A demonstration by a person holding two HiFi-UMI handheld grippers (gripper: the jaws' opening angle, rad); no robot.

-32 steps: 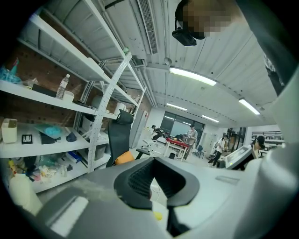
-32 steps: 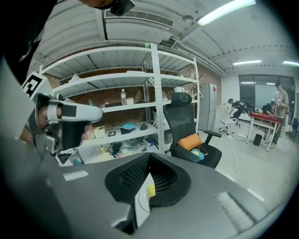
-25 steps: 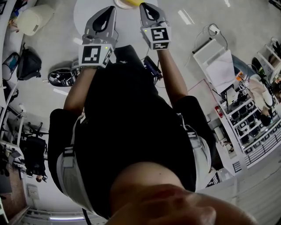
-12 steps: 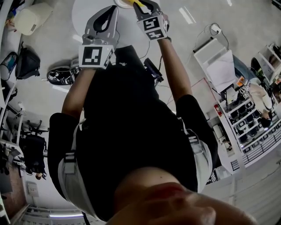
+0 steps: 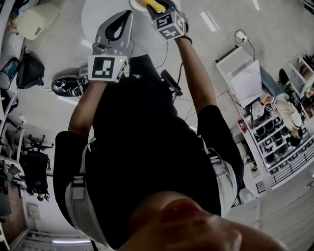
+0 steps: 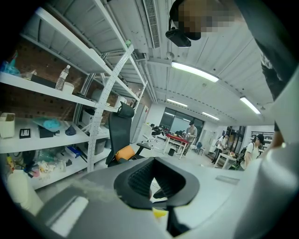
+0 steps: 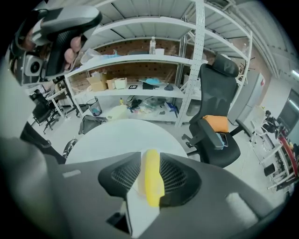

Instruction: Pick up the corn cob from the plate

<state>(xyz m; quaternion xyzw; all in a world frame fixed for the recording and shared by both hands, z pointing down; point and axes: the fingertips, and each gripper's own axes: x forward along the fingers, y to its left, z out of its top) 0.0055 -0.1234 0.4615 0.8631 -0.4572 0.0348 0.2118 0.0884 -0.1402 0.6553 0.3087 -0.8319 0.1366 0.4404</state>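
- Right tongs (image 7: pixel 150 164): clenched on the corn cob (image 7: pixel 153 184), pads against both flanks.
- Cob long axis: in line with the jaws, far end pointing away, over the plate (image 5: pixel 135 4).
- Left tongs (image 6: pixel 156 186): closed, empty, near the plate, not touching the cob.
- Next move, as judged: straight lift clear of the plate; likely slip direction along the cob axis.

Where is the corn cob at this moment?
The corn cob is between the jaws of the right tongs, at the head view's top edge, over the plate.
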